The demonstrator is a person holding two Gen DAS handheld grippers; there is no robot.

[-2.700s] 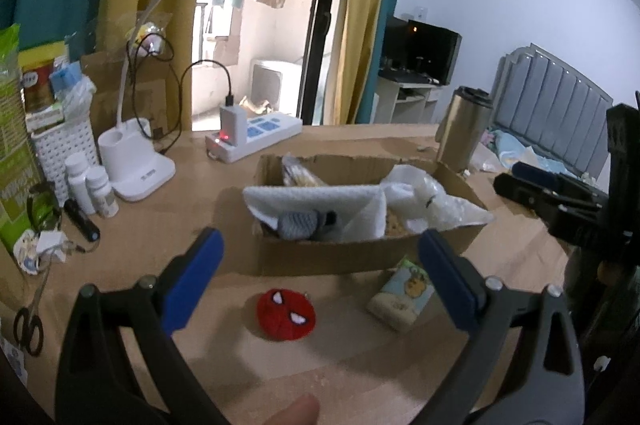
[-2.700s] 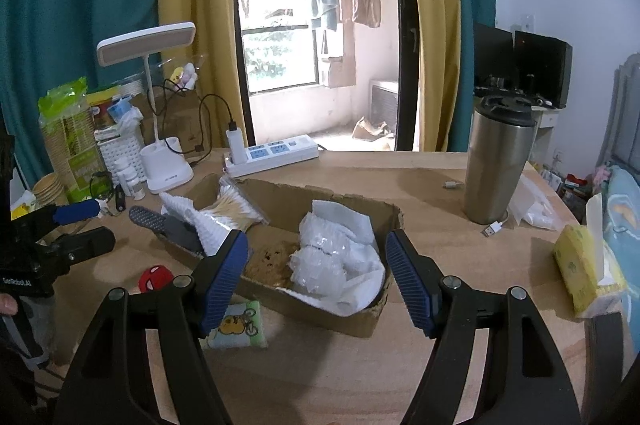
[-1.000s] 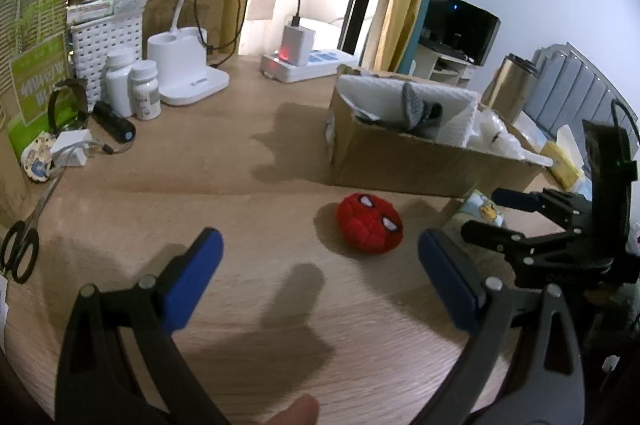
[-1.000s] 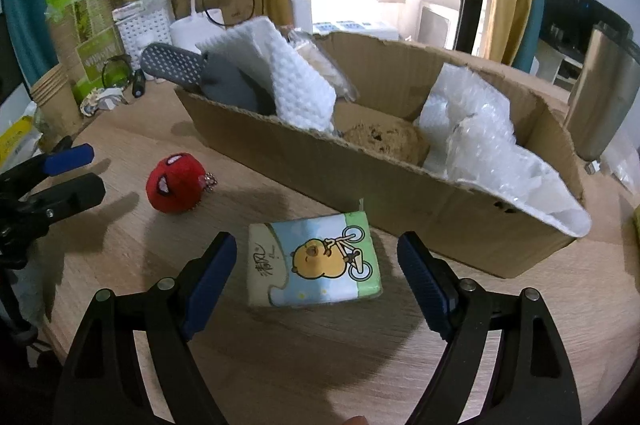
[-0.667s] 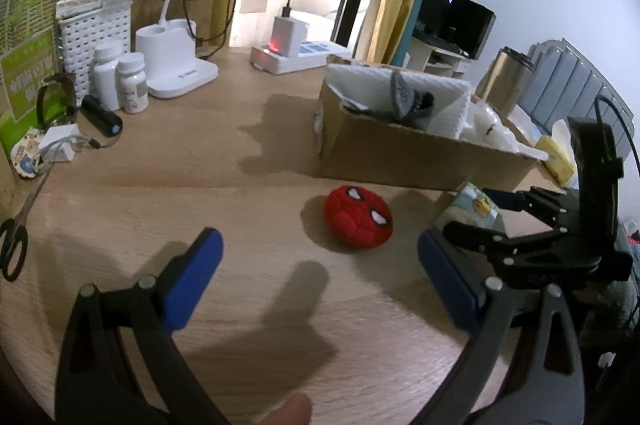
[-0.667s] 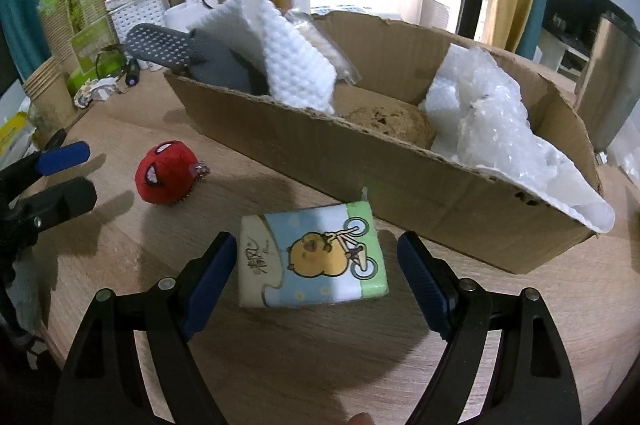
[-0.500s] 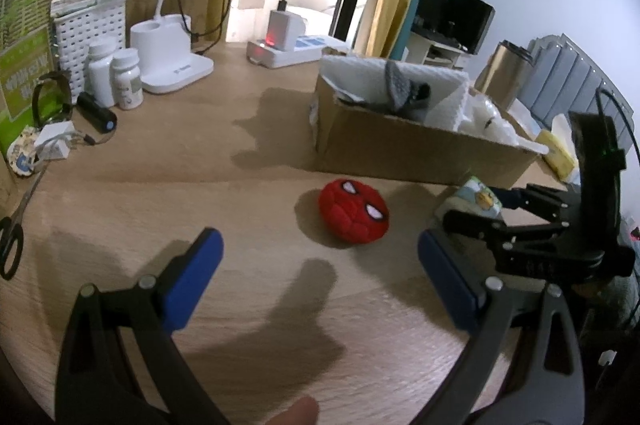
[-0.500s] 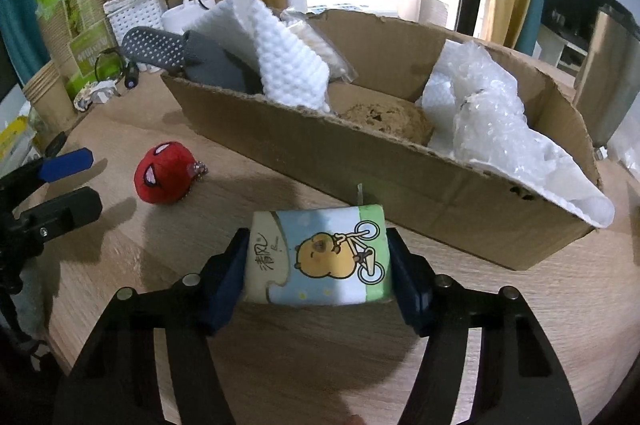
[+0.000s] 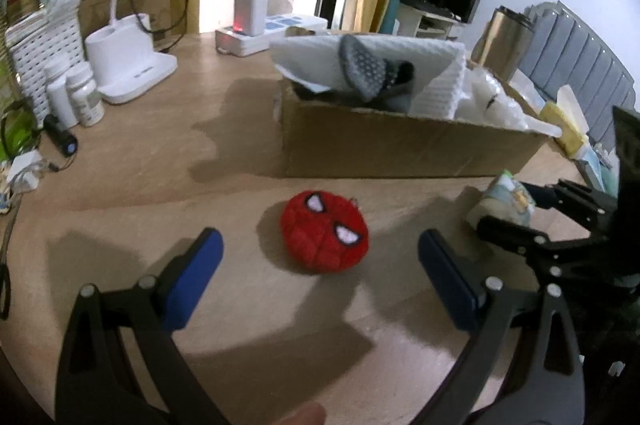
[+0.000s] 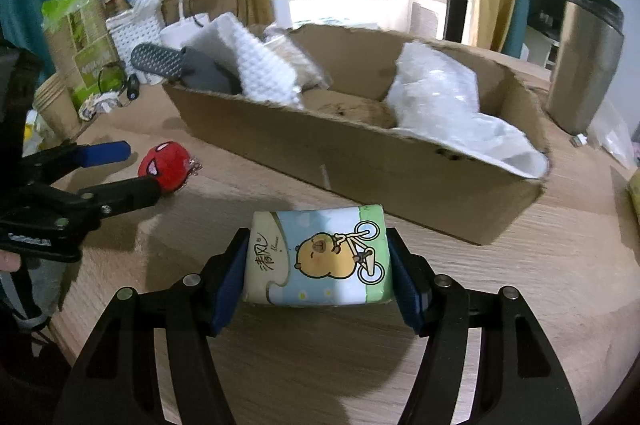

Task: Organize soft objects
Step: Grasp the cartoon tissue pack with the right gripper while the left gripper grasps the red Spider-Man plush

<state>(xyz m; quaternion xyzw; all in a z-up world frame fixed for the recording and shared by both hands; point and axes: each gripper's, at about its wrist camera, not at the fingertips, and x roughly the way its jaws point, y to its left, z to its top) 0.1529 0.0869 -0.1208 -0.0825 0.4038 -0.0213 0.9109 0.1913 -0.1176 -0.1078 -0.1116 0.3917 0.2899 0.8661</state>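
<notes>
1. Clamping the tissue pack [image 10: 318,257] between both blue pads, your right gripper [image 10: 318,277] is holding it just above the wooden table [image 10: 520,305], in front of the cardboard box [image 10: 400,177].

2. You are carrying out the pick-up step for that pack; the next move, by my reading, is calling for a lift over the box's near wall and a release into the gap between the white foam sheet [image 10: 260,65] and the bubble wrap [image 10: 436,93].

3. Your left gripper [image 9: 320,265] is standing wide open, its jaws bracketing the red spider plush [image 9: 323,231], which is lying on the table between them but touching neither pad.

4. You are needing a short forward reach and a gentle squeeze there, since the plush looks soft enough to roll away.

5. Compared with a second ago, your right jaws are no longer spread around the pack but pressing on its sides, and your left gripper is sitting closer to the plush.
</notes>
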